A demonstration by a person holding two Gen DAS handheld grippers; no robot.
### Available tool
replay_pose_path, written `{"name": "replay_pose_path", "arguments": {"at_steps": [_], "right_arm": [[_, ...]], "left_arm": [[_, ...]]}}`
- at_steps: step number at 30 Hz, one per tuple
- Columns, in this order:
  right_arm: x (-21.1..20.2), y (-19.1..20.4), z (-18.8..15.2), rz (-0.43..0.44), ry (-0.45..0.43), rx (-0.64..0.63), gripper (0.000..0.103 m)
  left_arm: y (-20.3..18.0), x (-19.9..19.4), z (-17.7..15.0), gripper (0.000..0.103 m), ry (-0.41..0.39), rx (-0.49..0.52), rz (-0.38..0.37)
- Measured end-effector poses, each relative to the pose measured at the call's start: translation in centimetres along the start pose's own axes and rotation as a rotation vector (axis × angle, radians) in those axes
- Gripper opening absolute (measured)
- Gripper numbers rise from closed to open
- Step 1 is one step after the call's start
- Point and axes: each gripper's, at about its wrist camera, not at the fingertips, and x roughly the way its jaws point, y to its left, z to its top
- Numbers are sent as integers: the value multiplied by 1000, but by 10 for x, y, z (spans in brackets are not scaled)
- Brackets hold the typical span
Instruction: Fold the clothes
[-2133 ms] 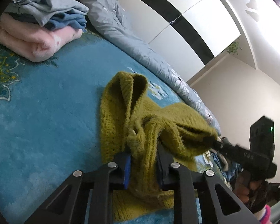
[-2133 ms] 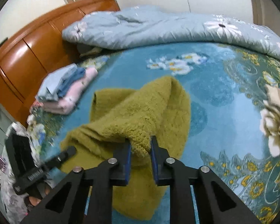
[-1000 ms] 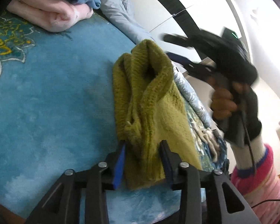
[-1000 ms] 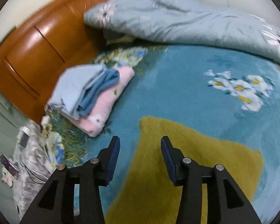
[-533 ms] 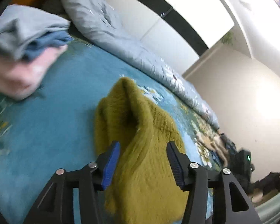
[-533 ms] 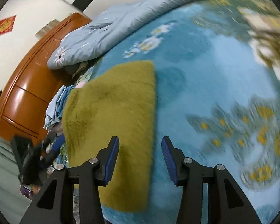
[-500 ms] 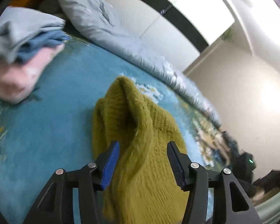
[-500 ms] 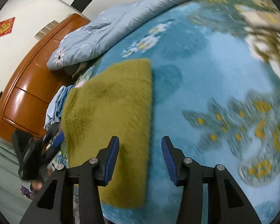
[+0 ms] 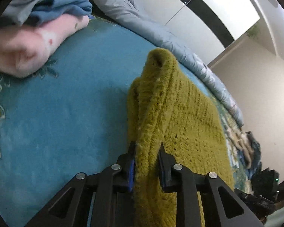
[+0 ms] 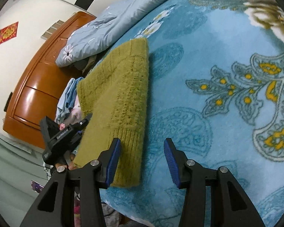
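An olive-green knitted sweater (image 9: pixel 181 113) lies folded into a long strip on the blue floral blanket (image 9: pixel 56 113). My left gripper (image 9: pixel 146 155) is closing on the raised fold along the strip's left edge, and both pads press into the knit. In the right wrist view the sweater (image 10: pixel 121 87) runs away from me. My right gripper (image 10: pixel 142 157) stands open over its near ribbed hem: the left pad is above the knit, the right pad above bare blanket. The left gripper's black body (image 10: pixel 62 134) shows at the strip's far side, its tips hidden behind the knit.
A stack of folded clothes (image 9: pixel 37 28), pink under blue and grey, sits at the back left. A grey-blue quilt (image 10: pixel 108 26) is bunched along the far side by the wooden headboard (image 10: pixel 37 79). The bed's edge runs just below my grippers.
The left jaws have narrowed onto the sweater's left fold, and the left hand has slid closer to the clothes stack. The right gripper swung down to the near hem and has since held still, open.
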Motion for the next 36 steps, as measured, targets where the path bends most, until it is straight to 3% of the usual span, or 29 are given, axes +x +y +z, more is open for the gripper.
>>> {"name": "replay_pose_path", "arguments": {"at_steps": [4,7,14,19,20,22,24,29,36], "right_arm": [[3,-6,0,75,6,48,49],[12,-6,-1,146,39,78,56],[38,2,3,190,160,55,59],[45,16,1,175,199,-5,62],[43,15,1,171,193,-2,60],[40,13,0,170,179,3,38],[34,10,-1,185,165,13,32],[15,5,7,188,157,11,30],[-51,-32,88,12,87,-23,29]], "left_arm": [[0,-6,-5,33,17,-30,-26],[-1,-20,-11,35,13,-51,-28],[-21,-61,-24,45,-85,-41,-41],[-32,-74,-27,46,-114,-77,-114],[-34,-76,-28,46,-116,-80,-120],[-37,-81,-28,46,-115,-68,-113],[-42,-81,-28,46,-105,-58,-101],[-49,-81,-27,47,-76,-40,-89],[-51,-77,-27,50,-66,-19,-89]]}}
